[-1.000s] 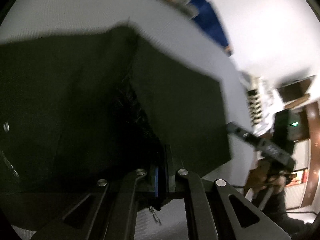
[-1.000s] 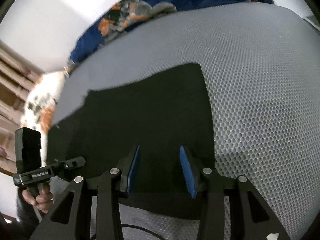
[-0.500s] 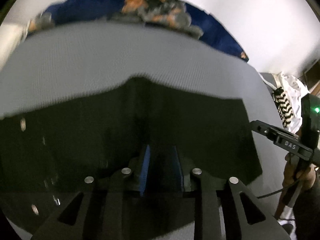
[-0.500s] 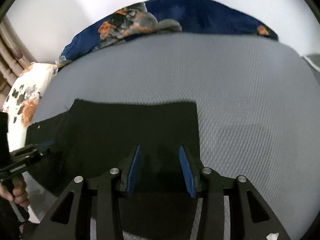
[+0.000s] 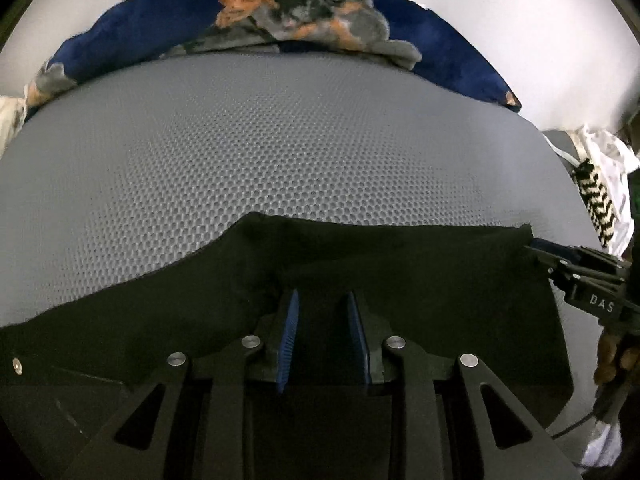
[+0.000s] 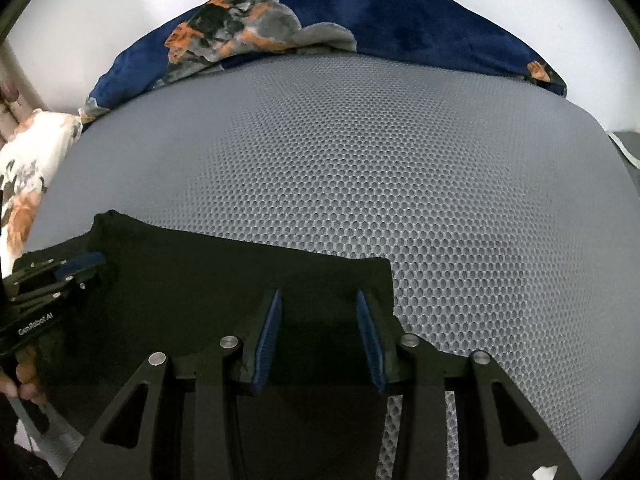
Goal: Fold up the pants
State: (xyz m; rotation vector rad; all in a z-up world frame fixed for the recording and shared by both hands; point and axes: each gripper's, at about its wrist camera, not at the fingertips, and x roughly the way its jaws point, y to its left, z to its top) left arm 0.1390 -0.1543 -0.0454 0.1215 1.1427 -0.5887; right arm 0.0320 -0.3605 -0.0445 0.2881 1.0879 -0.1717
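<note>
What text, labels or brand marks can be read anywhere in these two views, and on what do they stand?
"DAS": white letters on the black body of the right tongs, seen at the right edge of the left wrist view.
"GenRobot.AI": white letters on the body of the left tongs, at the left edge of the right wrist view.
No other text is visible.

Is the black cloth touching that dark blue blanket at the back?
Apart. In the right wrist view, a broad stretch of bare grey mesh mattress lies between the black pants' far edge and the blue blanket.
</note>
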